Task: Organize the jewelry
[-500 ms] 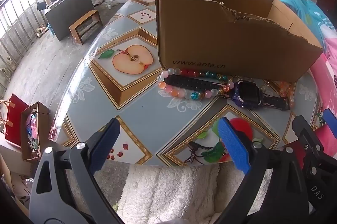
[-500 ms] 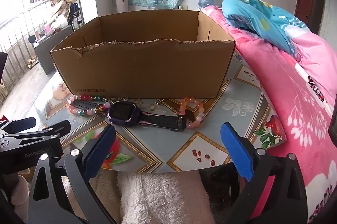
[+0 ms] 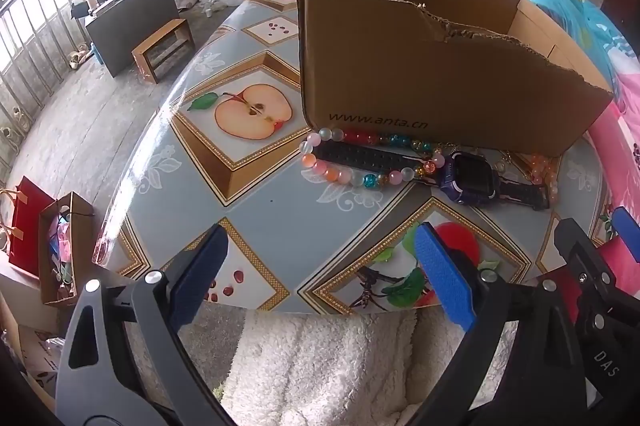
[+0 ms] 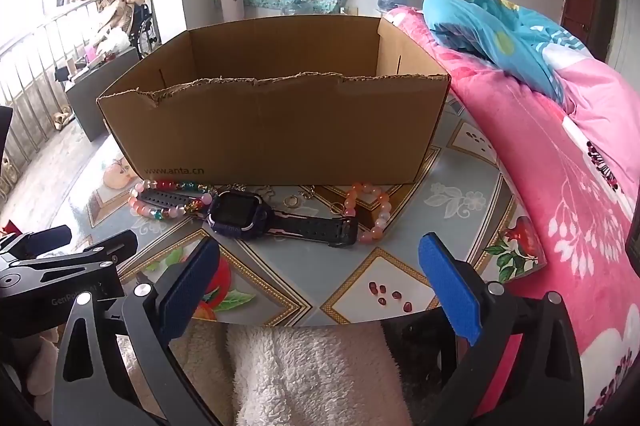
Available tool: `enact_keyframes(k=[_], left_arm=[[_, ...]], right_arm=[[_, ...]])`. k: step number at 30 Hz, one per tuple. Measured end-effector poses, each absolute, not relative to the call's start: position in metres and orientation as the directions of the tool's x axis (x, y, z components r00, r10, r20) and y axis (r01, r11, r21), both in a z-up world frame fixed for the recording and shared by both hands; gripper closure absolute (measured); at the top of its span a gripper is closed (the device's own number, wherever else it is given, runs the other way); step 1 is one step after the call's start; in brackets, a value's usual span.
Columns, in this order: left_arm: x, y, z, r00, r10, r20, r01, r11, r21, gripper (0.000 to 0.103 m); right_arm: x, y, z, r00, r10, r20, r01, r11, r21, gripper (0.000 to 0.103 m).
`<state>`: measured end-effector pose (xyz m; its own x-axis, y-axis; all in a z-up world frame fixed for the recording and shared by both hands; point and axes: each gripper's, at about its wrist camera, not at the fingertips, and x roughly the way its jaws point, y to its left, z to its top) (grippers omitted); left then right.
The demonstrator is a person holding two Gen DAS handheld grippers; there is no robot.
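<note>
Both your grippers, left and right, hang released and empty over the table's near edge. The jewelry lies in a row just in front of the box: a multicolour bracelet around the watch's strap, small rings, and a pink bracelet toward the right edge.

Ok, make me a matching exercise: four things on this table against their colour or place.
Things:
1. smartwatch
2. multicoloured bead bracelet
3. pink-orange bead bracelet
4. cardboard box

Descriptions:
A. looped around the watch's left strap
B. brown, stands behind the jewelry
C. purple case, black strap
D. beside the strap's buckle end

Pairs: 1-C, 2-A, 3-D, 4-B
</note>
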<state>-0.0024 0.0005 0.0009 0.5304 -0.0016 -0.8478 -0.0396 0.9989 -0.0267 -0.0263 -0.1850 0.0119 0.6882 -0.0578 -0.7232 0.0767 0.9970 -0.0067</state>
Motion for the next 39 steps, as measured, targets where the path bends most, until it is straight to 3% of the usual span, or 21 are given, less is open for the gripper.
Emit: enact_keyframes(k=[39], left_arm=[[-0.0014, 0.0028, 0.0038, 0.533, 0.004, -0.846, -0.049, 0.998, -0.026, 0.013]], right_arm=[[-0.0277, -0.1865, 0.0154, 0.682, -0.060, -0.729, 0.075, 0.997, -0.012, 0.006]])
